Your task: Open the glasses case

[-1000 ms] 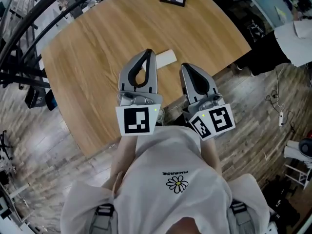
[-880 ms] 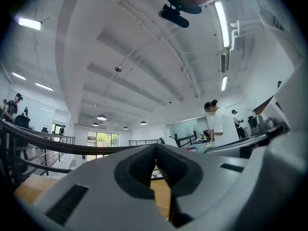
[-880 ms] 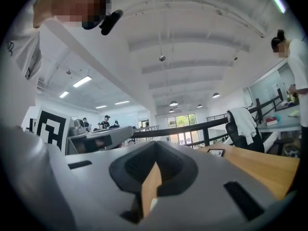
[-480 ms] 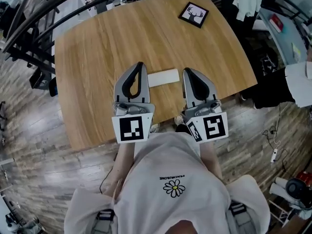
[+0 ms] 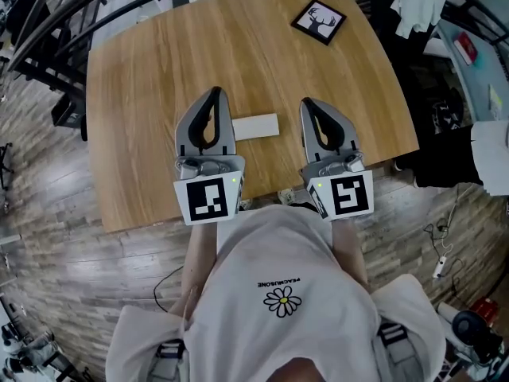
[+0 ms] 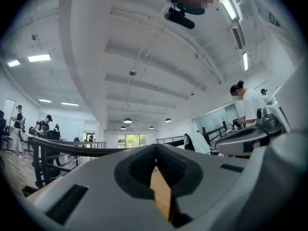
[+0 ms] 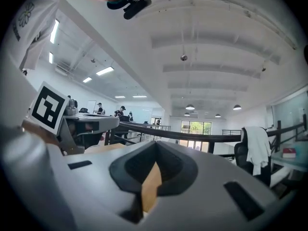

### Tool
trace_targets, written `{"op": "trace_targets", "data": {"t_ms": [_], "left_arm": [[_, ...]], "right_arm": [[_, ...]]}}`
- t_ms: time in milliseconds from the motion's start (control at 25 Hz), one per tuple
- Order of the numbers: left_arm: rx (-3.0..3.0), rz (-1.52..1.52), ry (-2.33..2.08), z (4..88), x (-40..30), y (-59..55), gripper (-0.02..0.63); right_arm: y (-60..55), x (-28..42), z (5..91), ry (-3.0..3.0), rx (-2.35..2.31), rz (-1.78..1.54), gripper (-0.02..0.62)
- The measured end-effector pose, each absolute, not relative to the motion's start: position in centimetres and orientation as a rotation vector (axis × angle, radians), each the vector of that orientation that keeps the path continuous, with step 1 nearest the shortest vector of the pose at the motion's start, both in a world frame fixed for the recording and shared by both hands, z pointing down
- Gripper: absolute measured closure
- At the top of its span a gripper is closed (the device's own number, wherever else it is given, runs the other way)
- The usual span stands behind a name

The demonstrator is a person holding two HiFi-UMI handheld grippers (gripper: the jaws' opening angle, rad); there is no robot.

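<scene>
A flat white glasses case (image 5: 254, 126) lies closed on the wooden table (image 5: 159, 62), in the head view between my two grippers. My left gripper (image 5: 213, 91) is just left of the case, shut, with nothing in its jaws. On the case's right, my right gripper (image 5: 308, 102) is also shut and empty. Both hover over the table's near half and point away from me. In the left gripper view the left gripper (image 6: 156, 147) shows met jaws and a strip of table through them. The right gripper (image 7: 155, 144) looks the same in its own view. Neither gripper view shows the case.
A black-framed deer picture (image 5: 318, 21) lies at the table's far right corner. Dark railings (image 5: 48, 22) and chairs stand to the left, and dark furniture with cloth (image 5: 421, 6) to the right. Wood-plank floor (image 5: 445, 197) surrounds the table.
The head view has swung, so the table now sits squarer. Both grippers have moved apart and now flank the case; they have stayed shut.
</scene>
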State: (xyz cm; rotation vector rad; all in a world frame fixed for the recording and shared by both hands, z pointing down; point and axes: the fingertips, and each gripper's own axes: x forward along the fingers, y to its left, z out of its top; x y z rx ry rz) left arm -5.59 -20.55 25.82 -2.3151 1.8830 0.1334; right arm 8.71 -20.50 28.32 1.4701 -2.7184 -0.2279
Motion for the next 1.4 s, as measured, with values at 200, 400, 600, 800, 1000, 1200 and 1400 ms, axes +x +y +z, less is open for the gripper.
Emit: {"op": "trace_targets", "data": {"t_ms": [200,400,600,800,1000,1200,1400], "left_arm": [[-2.307,0.103,1.873,25.8,-3.8,-21.8,0.591],[-2.275,-0.084,1.799,27.0,-2.3,-22.8,0.591],[-2.302,-0.182,1.767,28.0,-2.6,-24.2,0.591],[-2.406,-0.497,1.615,32.2,-1.3,-25.7,0.487],[-2.528,-0.963,1.221,40.2,1.6,-25.2,0.389],[-2.473,-1.334,0.769,47.8,4.2,-22.5,0.344],[-2.39,-1.624,0.49,54.1,4.1,-20.4,0.339]], "right_arm": [[-22.4,9.6,28.3,-2.761,1.434,-0.192,0.588],[-23.2,9.5,29.6,-2.769,1.338,-0.174,0.588],[-23.3,8.8,33.5,-2.71,1.154,-0.124,0.588],[-22.1,8.0,41.2,-2.596,0.871,-0.081,0.492],[-20.4,7.5,49.3,-2.467,0.636,0.038,0.437],[-20.2,7.3,55.6,-2.321,0.517,0.04,0.426],[-19.5,6.5,58.5,-2.244,0.411,-0.003,0.426]]}}
